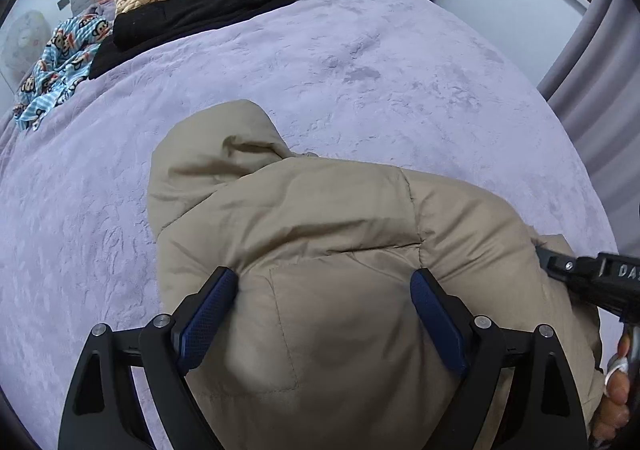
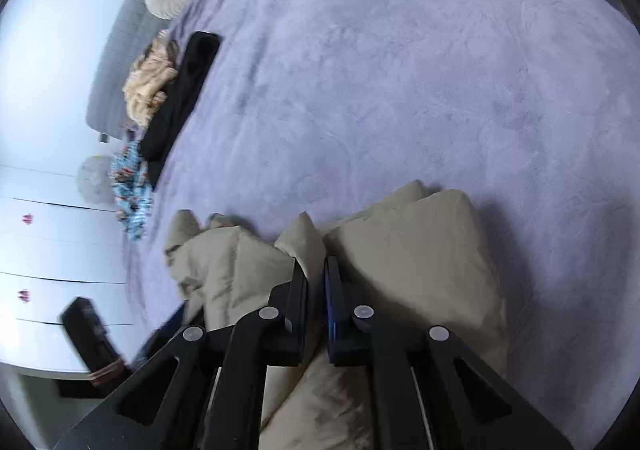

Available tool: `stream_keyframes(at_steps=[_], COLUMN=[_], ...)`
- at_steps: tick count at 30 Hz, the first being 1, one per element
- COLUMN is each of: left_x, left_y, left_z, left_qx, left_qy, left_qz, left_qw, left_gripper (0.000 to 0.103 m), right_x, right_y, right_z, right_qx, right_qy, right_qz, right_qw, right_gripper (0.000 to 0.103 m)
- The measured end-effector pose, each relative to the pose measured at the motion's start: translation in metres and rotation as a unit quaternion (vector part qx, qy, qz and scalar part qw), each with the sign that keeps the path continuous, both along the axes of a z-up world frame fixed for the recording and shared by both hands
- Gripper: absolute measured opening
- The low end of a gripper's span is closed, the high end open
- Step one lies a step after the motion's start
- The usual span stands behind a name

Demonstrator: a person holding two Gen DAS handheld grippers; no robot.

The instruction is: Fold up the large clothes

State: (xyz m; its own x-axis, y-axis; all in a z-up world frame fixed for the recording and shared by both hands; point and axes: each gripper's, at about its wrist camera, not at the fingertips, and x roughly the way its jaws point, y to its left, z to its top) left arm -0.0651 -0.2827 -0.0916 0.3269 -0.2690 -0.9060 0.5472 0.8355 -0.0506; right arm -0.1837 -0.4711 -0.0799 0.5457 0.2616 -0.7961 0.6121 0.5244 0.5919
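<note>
White letters "DA" are legible on the black body of the right gripper (image 1: 541,250) at the right edge of the left wrist view; the rest of the word runs out of frame. The blue cloth (image 1: 60,62) at the head of the bed carries a repeated cartoon monkey face, with no readable lettering. Nothing else can be read.

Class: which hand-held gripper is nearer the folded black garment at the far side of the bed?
Left. The left hand-held gripper sits open over the beige jacket, on the side toward the black garment. The right hand-held gripper pinches the jacket's far edge.
</note>
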Motion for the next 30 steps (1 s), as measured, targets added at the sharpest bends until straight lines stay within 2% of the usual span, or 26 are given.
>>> stream_keyframes(at_steps=[1,3,7,11,12,15,17,19,22,25,30], left_x=[-0.003,-0.007,-0.008,-0.006,-0.007,-0.008,-0.008,-0.007,-0.014,-0.031,-0.068], left_y=[-0.005,-0.013,-0.007,-0.002,-0.003,-0.005,-0.003,0.004,0.026,0.053,0.093], left_z=[-0.001,-0.004,-0.006,-0.008,-0.008,-0.007,-0.002,0.008,0.029,0.047,0.054], left_qx=[0.006,0.024,0.023,0.018,0.021,0.029,0.034,0.039,0.026,0.021,0.024], left_qy=[-0.004,-0.018,-0.023,-0.022,-0.024,-0.028,-0.025,-0.016,-0.001,0.007,0.048], left_qz=[-0.003,-0.006,-0.007,-0.002,-0.001,-0.001,0.002,0.012,0.02,0.024,0.036], left_qw=[1.0,0.9995,0.9995,0.9996,0.9995,0.9992,0.9991,0.999,0.9995,0.9995,0.9979], left_gripper=[0.09,0.092,0.093,0.094,0.095,0.095,0.095,0.095,0.095,0.095,0.095], right_x=[0.001,0.002,-0.008,-0.027,-0.038,-0.07,-0.093,-0.106,-0.118,-0.122,-0.123], right_y=[0.0,-0.001,-0.006,0.006,0.012,0.037,0.057,0.076,0.09,0.091,0.087], right_z=[-0.01,-0.027,-0.032,0.015,0.03,0.059,0.065,0.057,0.031,0.015,0.003], right_qx=[-0.02,-0.028,-0.014,-0.05,-0.054,-0.035,-0.03,-0.027,-0.041,-0.033,-0.012], right_qy=[0.017,0.037,0.03,0.017,0.006,-0.03,-0.03,-0.008,0.045,0.05,0.055], right_qz=[0.012,0.025,0.023,0.055,0.064,0.102,0.132,0.156,0.172,0.167,0.151], right_qw=[1.0,0.999,0.999,0.997,0.996,0.994,0.99,0.987,0.983,0.984,0.987], right_gripper=[0.007,0.004,0.004,0.005,0.008,0.01,0.01,0.01,0.009,0.009,0.009])
